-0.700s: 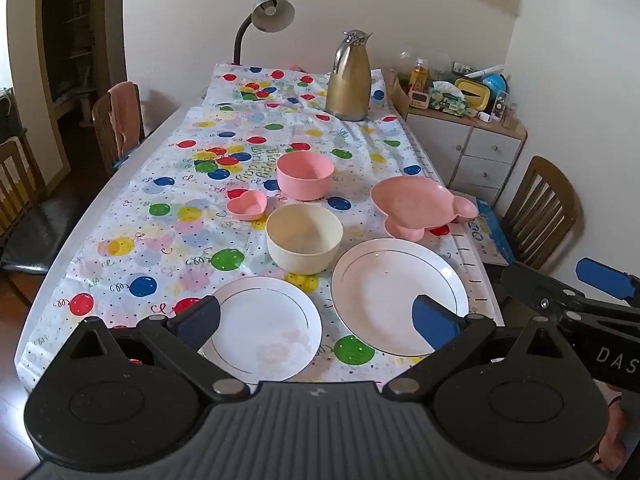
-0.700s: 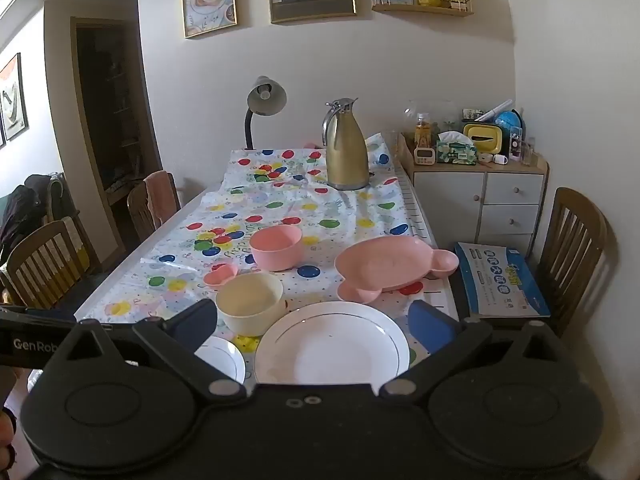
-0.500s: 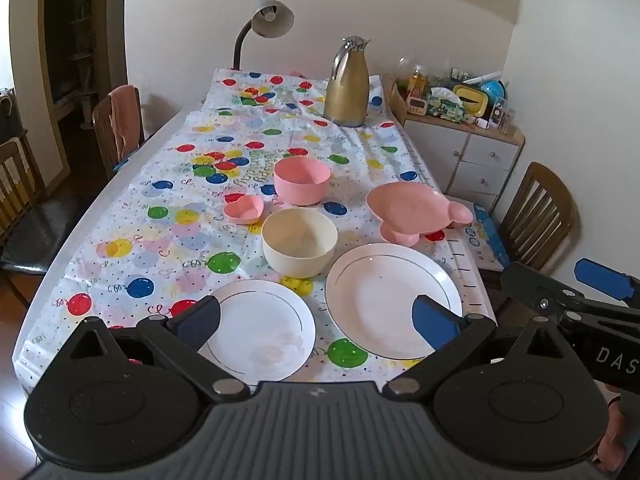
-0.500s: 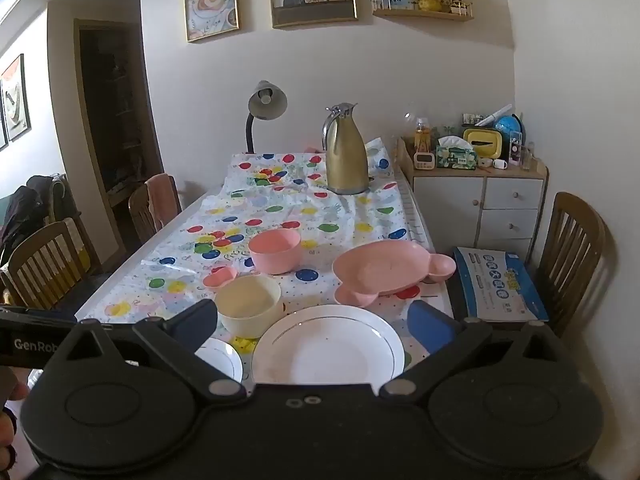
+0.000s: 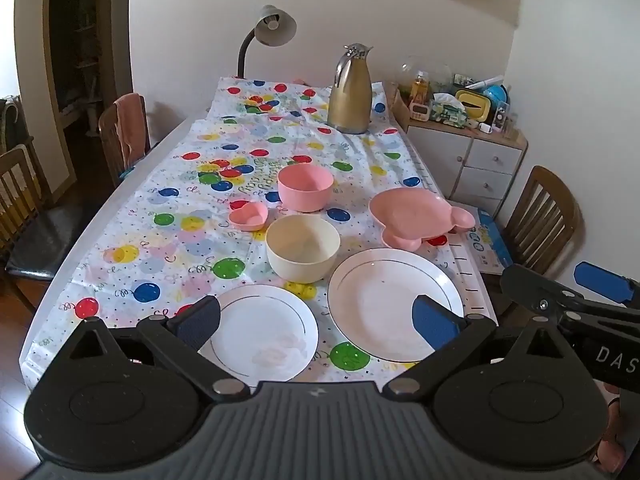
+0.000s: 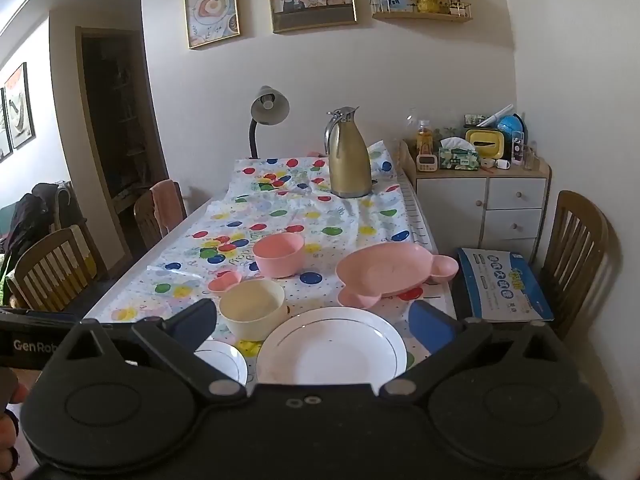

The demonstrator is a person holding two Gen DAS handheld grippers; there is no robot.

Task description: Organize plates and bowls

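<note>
On the balloon-print tablecloth (image 5: 160,240) lie a small white plate (image 5: 264,332), a large white plate (image 5: 384,300), a cream bowl (image 5: 302,248), a pink bowl (image 5: 306,186), a small pink heart dish (image 5: 249,216) and a pink mouse-shaped plate (image 5: 416,216). My left gripper (image 5: 316,322) is open and empty, held above the near table edge over the two white plates. My right gripper (image 6: 312,320) is open and empty, above the large white plate (image 6: 332,348); it also shows in the left wrist view (image 5: 560,292) at the right.
A gold thermos jug (image 5: 350,92) and a desk lamp (image 5: 272,32) stand at the table's far end. Wooden chairs (image 5: 548,216) flank the table. A white drawer cabinet (image 5: 472,160) with clutter stands right. A blue-print box (image 6: 504,284) lies beside the table's right edge.
Both grippers have drawn back and tilted up a little, so the dishes sit slightly lower and farther in both views. Nothing on the table has moved.
</note>
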